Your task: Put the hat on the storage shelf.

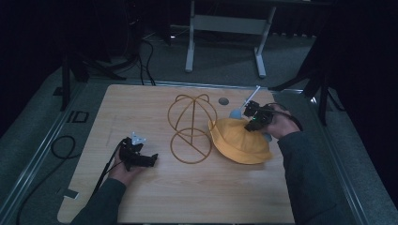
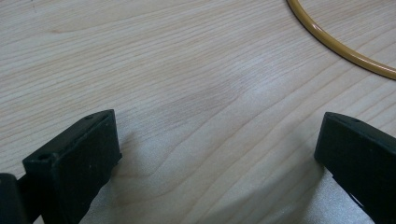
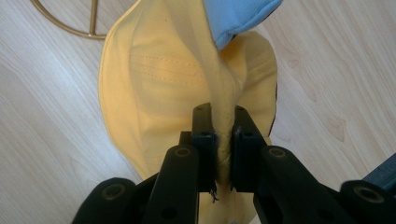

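1. Both grippers are matte black plastic with blocky, squared jaws; our left gripper (image 1: 149, 161) lies low over the near-left part of the table (image 1: 197, 197), its jaws spread wide with nothing between them.
2. From the left gripper view we see bare wood between those jaws, and a curved length of glossy yellow-gold wire crossing the far right corner.
3. Our right gripper (image 3: 220, 140) is clamped on a pinched fold of the yellow cloth hat (image 3: 154, 88); the fabric bunches into a vertical ridge between the two flat pads.
4. The hat is soft cotton-like cloth with rows of stitching along its brim, and it sits at the right of the table centre, its brim spreading out on the wood.
5. In the high view the hat (image 1: 237, 140) lies just beside the wire hat stand (image 1: 191, 129), at the stand's right, and we cannot tell whether they touch.
6. That stand is thin, smooth metal rod bent into a round base ring lying flat and a domed cage of arcs rising above it.
7. A piece of light blue cloth (image 3: 236, 16) hangs at the far edge of the right gripper view, overlapping the raised fold of the hat.
8. The tabletop is pale wood with fine, wavy grain and rounded corners, and a small grey round cap (image 1: 224, 101) is set into it near the far edge.
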